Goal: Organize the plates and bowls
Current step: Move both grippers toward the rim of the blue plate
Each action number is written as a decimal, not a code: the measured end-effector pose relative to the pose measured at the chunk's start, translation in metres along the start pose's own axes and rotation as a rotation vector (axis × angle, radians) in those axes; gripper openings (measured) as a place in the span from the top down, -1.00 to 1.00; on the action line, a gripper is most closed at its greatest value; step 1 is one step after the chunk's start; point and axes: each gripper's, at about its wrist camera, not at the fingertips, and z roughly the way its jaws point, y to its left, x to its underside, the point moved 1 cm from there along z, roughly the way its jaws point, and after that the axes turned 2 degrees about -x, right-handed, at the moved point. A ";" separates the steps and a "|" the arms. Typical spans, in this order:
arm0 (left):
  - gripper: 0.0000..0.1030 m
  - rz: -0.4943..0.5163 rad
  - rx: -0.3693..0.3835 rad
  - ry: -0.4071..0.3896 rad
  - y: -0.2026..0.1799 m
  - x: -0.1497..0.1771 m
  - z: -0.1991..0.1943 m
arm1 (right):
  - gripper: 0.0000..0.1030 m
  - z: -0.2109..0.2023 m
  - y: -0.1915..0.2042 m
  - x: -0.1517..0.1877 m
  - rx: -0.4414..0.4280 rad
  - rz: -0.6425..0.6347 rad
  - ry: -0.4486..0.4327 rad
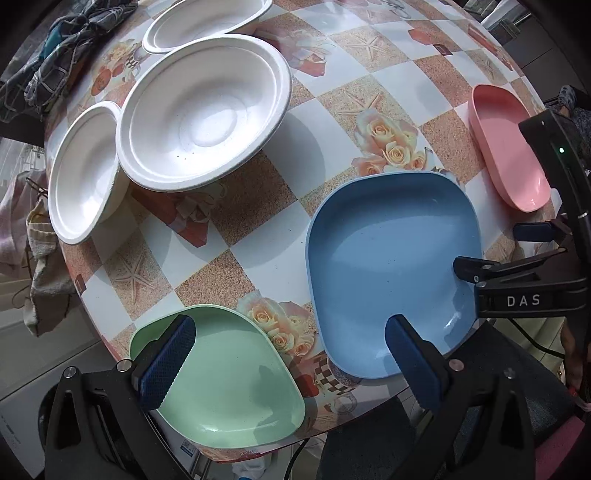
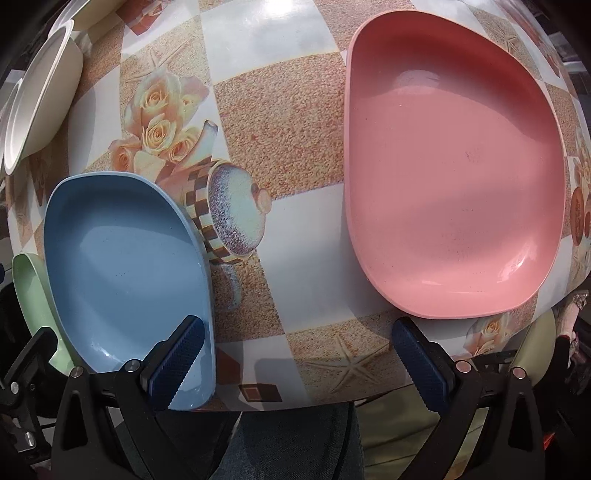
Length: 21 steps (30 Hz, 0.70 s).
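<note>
A green plate point(image 1: 229, 384), a blue plate point(image 1: 388, 266) and a pink plate point(image 1: 506, 147) lie along the table's near edge. Three white bowls point(image 1: 207, 110) point(image 1: 81, 170) point(image 1: 199, 22) stand at the far left. My left gripper point(image 1: 291, 354) is open and empty, hovering over the gap between the green and blue plates. My right gripper point(image 2: 299, 354) is open and empty at the table edge, between the blue plate point(image 2: 122, 266) and the pink plate point(image 2: 450, 177). It also shows in the left wrist view point(image 1: 517, 251) at the right. The green plate's edge point(image 2: 33, 295) shows at the far left.
The table point(image 1: 332, 103) has a checkered floral oilcloth. Crumpled cloths point(image 1: 55, 48) lie at its far left corner and more cloth point(image 1: 33, 251) hangs off the left side. A white bowl point(image 2: 40, 92) stands at the upper left of the right wrist view.
</note>
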 end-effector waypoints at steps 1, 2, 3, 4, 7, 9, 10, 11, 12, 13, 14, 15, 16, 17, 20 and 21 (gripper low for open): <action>-0.99 -0.002 -0.003 -0.008 -0.004 -0.004 0.000 | -0.98 0.001 -0.001 0.000 -0.005 0.009 -0.005; -0.99 -0.007 -0.015 -0.019 -0.009 -0.008 -0.001 | -0.98 0.001 -0.004 -0.002 -0.009 0.020 -0.008; -0.99 -0.007 -0.015 -0.023 -0.011 -0.010 -0.001 | -0.98 0.001 -0.008 -0.001 -0.003 0.029 -0.016; -0.99 -0.005 -0.028 -0.031 -0.013 -0.008 -0.003 | -0.98 0.002 -0.010 -0.001 0.007 0.038 -0.026; -0.99 -0.039 -0.031 -0.058 -0.029 -0.028 -0.002 | -0.98 0.007 -0.017 0.003 0.040 0.088 -0.055; -0.99 -0.045 -0.021 -0.055 -0.036 -0.033 -0.001 | -0.98 0.012 -0.019 0.007 0.020 0.119 -0.056; -0.99 -0.049 -0.014 -0.054 -0.039 -0.034 -0.001 | -0.98 0.015 -0.017 0.009 -0.001 0.121 -0.051; -0.99 -0.024 0.004 -0.025 -0.038 -0.038 0.004 | -0.98 0.019 -0.012 0.011 -0.021 0.118 -0.045; -0.99 -0.012 0.015 -0.010 -0.038 -0.041 0.007 | -0.98 0.023 -0.006 0.014 -0.038 0.106 -0.040; -0.99 -0.010 0.017 -0.004 -0.041 -0.043 0.009 | -0.98 0.027 -0.001 0.019 -0.044 0.085 -0.041; -0.99 -0.018 0.012 -0.007 -0.046 -0.045 0.008 | -0.98 0.031 0.008 0.022 -0.044 0.061 -0.041; -0.99 -0.019 0.007 -0.001 -0.048 -0.046 0.010 | -0.98 0.039 0.024 0.027 -0.036 0.027 -0.043; -0.99 -0.014 0.010 0.017 -0.050 -0.045 0.014 | -0.98 0.042 0.035 0.029 -0.019 -0.002 -0.044; -0.99 -0.016 0.016 0.034 -0.051 -0.045 0.017 | -0.98 0.046 0.046 0.030 0.000 -0.028 -0.042; -0.99 -0.027 0.029 0.074 -0.055 -0.045 0.025 | -0.98 0.055 0.068 0.025 0.037 -0.072 -0.037; -0.99 -0.027 0.030 0.082 -0.060 -0.043 0.027 | -0.98 0.061 0.072 0.031 0.036 -0.074 -0.037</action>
